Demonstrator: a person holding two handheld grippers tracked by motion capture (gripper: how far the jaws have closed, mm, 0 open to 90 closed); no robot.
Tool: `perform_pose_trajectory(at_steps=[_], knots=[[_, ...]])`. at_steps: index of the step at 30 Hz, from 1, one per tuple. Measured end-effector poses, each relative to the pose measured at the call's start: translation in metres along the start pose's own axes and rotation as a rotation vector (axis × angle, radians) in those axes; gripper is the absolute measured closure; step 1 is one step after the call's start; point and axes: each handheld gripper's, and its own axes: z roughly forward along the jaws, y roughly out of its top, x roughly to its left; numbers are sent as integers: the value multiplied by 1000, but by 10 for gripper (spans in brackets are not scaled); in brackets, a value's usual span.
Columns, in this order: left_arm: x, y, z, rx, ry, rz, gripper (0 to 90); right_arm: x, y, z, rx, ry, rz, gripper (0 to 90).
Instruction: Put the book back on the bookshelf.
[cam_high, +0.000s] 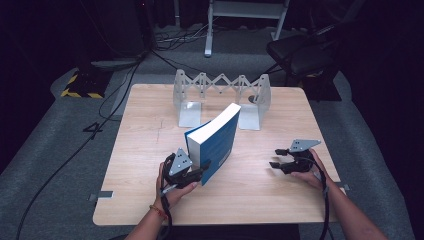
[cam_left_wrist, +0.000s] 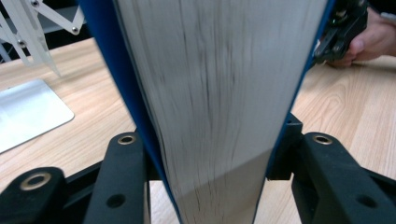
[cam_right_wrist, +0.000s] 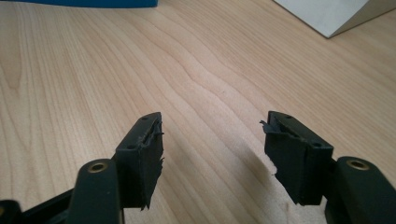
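Blue book (cam_high: 216, 142) — thick, matte covers

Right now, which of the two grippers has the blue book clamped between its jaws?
The left gripper: its jaws close on either cover of the upright blue book. The right gripper is open, nothing between its jaws, apart from the book.

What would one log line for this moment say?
left tool: shut on book, held on edge, tilted | right tool: open, empty, above table | bookend rack: behind book
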Motion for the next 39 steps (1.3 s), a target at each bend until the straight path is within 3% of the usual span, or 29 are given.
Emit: perform_pose_trajectory(at_steps=[9, 12, 15, 17, 21, 26, 28, 35, 38, 39], knots=[[0, 13, 1, -42, -1, -1, 528, -1, -3, 5, 26, -30, 14, 315], [2, 22, -2, -74, -24, -5, 529, -2, -3, 5, 29, -38, 23, 297], [3, 27, -5, -67, -40, 18, 547, -1, -3, 5, 30, -42, 31, 296], [5, 27, -5, -64, -56, 6, 561, -2, -3, 5, 29, -49, 34, 296], [8, 29, -4, -54, -123, -27, 596, -1, -3, 5, 30, -55, 39, 281], [2, 30, 0, -59, -182, -27, 598, -5, -4, 4, 37, -54, 33, 246], [-7, 33, 2, -50, -215, -4, 594, -5, -4, 4, 42, -41, 25, 228], [-25, 37, 11, -52, -357, -5, 597, -4, -3, 4, 47, -26, 12, 226], [-32, 40, 16, -49, -415, 15, 597, -2, -4, 3, 49, -1, -6, 229], [-35, 41, 17, -42, -427, 39, 597, -1, -4, 3, 46, 8, -17, 231]])
